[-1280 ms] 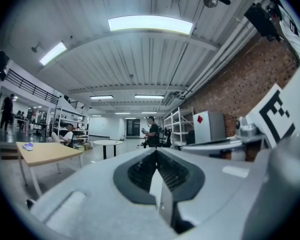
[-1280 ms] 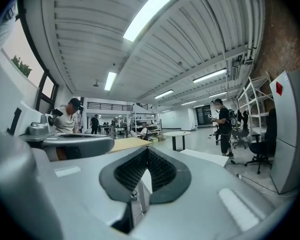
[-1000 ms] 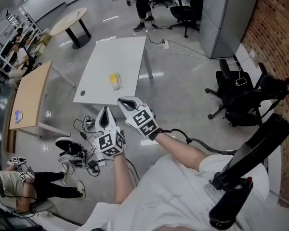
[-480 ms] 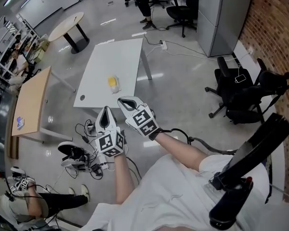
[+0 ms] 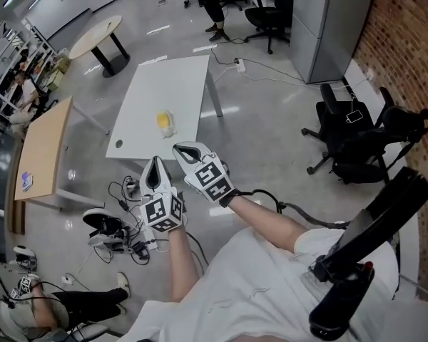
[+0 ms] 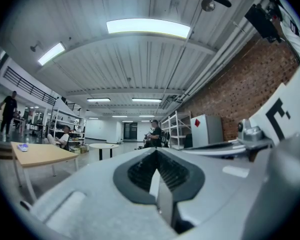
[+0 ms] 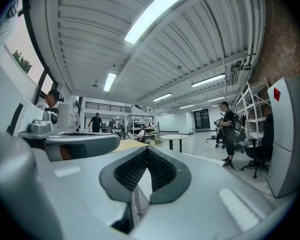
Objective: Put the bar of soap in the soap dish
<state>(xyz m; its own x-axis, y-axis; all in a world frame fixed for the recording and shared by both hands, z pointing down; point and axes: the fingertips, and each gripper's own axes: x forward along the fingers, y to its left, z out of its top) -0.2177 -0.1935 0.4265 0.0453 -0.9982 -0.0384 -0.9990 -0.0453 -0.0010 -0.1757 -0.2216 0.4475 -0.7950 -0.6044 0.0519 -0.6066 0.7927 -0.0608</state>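
A yellow bar of soap point(image 5: 163, 120) lies on the white table point(image 5: 167, 84) ahead of me, near its front edge. A pale thing point(image 5: 170, 128) sits right against the soap; it is too small to tell whether it is the soap dish. My left gripper point(image 5: 155, 164) and right gripper point(image 5: 182, 149) are held side by side in the air, well short of the table, above the floor. Both are shut with nothing in them. The left gripper view shows the left gripper point(image 6: 156, 153) shut, and the right gripper view shows the right gripper point(image 7: 146, 151) shut, both against the open hall.
A wooden table point(image 5: 46, 144) stands to the left and a round table point(image 5: 96, 34) further back. Cables and gear point(image 5: 118, 226) lie on the floor below the grippers. Black office chairs point(image 5: 357, 141) stand by the brick wall on the right. A person point(image 5: 28, 301) sits at lower left.
Both grippers have stayed where they were. The head view has shifted slightly, and the person sitting at lower left has slid down toward the frame's corner.
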